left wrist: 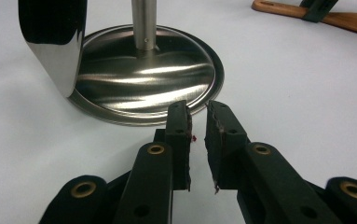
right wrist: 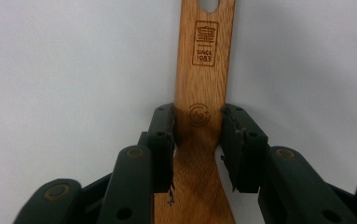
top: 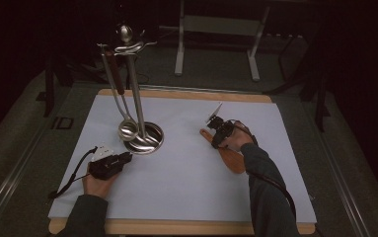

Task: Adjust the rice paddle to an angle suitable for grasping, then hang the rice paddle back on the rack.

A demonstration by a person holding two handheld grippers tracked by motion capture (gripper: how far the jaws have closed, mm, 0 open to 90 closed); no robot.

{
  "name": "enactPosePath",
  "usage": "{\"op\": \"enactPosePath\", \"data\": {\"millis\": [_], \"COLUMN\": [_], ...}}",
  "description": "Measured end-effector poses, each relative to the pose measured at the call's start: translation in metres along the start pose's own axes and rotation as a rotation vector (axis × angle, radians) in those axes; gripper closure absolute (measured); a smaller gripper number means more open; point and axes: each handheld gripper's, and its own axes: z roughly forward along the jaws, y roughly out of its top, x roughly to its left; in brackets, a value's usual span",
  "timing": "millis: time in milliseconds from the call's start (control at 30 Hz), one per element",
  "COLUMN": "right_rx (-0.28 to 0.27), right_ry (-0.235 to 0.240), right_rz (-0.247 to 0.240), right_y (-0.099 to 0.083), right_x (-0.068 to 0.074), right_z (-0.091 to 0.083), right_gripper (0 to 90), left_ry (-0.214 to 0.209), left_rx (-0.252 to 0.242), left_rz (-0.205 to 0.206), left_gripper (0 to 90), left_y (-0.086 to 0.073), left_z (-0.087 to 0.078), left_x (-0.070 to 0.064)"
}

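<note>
White matte table (top: 186,173): right tongs (right wrist: 197,126) clamp flat wooden spatula (right wrist: 204,70).

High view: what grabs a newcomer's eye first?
The tall steel utensil stand at the white mat's rear left, a ladle hanging from it down to its round base. Next, the wooden spatula lying right of centre, with the right gripper closed across its handle. The left gripper rests near the stand's base, its jaws slightly apart and empty.

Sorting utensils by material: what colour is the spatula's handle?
Warm reddish-brown wood grain on the flat wooden spatula, clearest in the right gripper view.
</note>
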Motion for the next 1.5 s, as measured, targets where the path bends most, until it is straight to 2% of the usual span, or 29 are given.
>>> {"op": "enactPosePath", "data": {"millis": [433, 567, 700, 867, 900, 1000, 1067, 1500], "right_rx": [-0.019, -0.048, -0.096, -0.146, -0.180, -0.208, -0.247, -0.448], "right_ry": [-0.008, -0.013, 0.007, 0.026, 0.037, 0.043, 0.056, 0.050], "right_rz": [-0.010, -0.022, -0.015, -0.035, -0.048, -0.066, -0.091, -0.143], "right_y": [-0.003, -0.004, -0.005, -0.006, -0.006, -0.006, -0.007, -0.010], "right_x": [0.001, 0.003, 0.007, 0.012, 0.016, 0.020, 0.026, 0.057], "right_z": [-0.001, -0.006, -0.015, -0.021, -0.024, -0.026, -0.030, -0.050], "right_gripper": [66.1, 66.2, 66.3, 66.3, 66.3, 66.3, 66.2, 66.3], "left_ry": [0.000, 0.000, 0.001, 0.001, 0.000, 0.000, 0.001, 0.001], "left_rx": [0.000, 0.000, -0.001, 0.000, -0.001, 0.000, -0.001, -0.001], "left_rz": [0.003, 0.003, 0.003, 0.001, 0.002, 0.003, 0.004, 0.004], "left_gripper": [79.7, 79.7, 79.7, 79.7, 79.7, 79.7, 79.7, 79.8], "left_y": [0.000, 0.000, 0.000, 0.000, 0.000, 0.000, 0.000, 0.000], "left_z": [0.000, 0.000, 0.000, 0.000, 0.000, 0.000, 0.000, 0.000], "left_x": [0.000, 0.000, 0.000, 0.000, 0.000, 0.000, 0.000, 0.000]}}
